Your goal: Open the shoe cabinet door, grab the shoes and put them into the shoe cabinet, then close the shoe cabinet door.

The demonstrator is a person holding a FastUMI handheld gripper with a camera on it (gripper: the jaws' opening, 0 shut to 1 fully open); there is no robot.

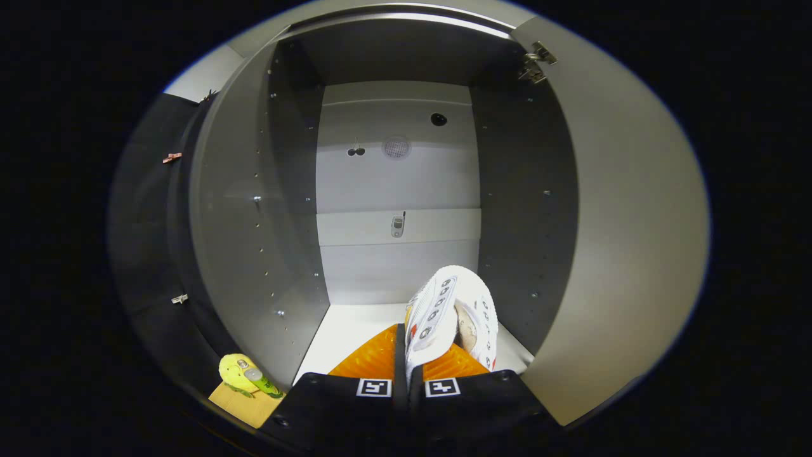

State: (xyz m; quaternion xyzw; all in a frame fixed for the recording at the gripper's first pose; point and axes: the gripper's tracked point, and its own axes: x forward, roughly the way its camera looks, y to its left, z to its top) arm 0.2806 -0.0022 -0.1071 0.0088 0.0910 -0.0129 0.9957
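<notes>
The shoe (451, 311) hangs pinched between the fingers of the gripper (407, 355), its laced upper folded where both fingers press on it, its length running forward and up past the tips. The fingers stand almost together, nothing else in them. Straight ahead lies the cabinet (396, 184), its floor (355, 330) just under and beyond the shoe. The door (628, 241) stands swung wide to the right. I judge the shoe need only go forward and down.
</notes>
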